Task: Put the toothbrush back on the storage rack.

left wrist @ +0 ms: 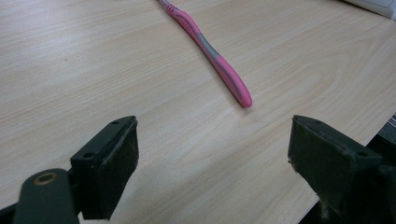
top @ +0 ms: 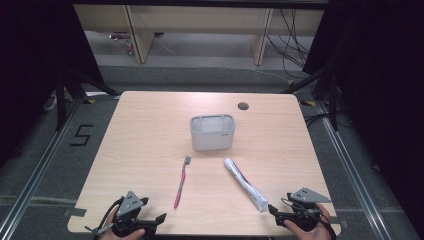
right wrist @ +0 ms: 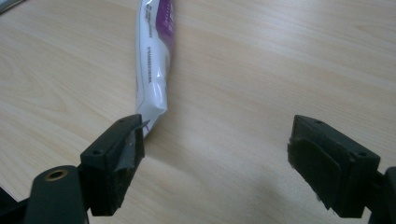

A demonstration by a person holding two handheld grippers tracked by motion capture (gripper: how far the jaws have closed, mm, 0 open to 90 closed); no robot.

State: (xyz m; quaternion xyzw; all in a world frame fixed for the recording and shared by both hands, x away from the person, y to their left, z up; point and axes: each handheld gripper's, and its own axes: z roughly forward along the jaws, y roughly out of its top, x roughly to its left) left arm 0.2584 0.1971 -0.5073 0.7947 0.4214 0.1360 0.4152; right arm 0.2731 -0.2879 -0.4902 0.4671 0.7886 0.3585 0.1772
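Both grippers sit at the near table edge, jaws spread wide, nothing between the pads; left gripper (top: 159, 219) at the near-left corner in the person's left hand (top: 120, 227), right gripper (top: 271, 209) at the near-right corner in the right hand (top: 306, 226), each with its grey three-cornered plate on top; now by size: light wood table (top: 145, 130), with a small round cable hole (top: 243, 106) near the far edge; grey rectangular bin (top: 212, 132) upright at table centre, open top, well apart from both grippers; white toothpaste tube (top: 244, 184) with purple print lies flat right of centre, running diagonally from just in front of the bin toward the right gripper, crimped end nearest it; in the right gripper view the tube (right wrist: 152, 70) runs away from the jaws and its crimped end sits right at the tip of the jaw on that view's left, touching or just short, can't tell; pink and grey toothbrush (top: 181, 182) lies flat left of centre, bristle end toward the bin, handle end toward the left gripper; in the left gripper view the toothbrush (left wrist: 219, 65) lies ahead of the open jaws, clear of both, handle tip closest.
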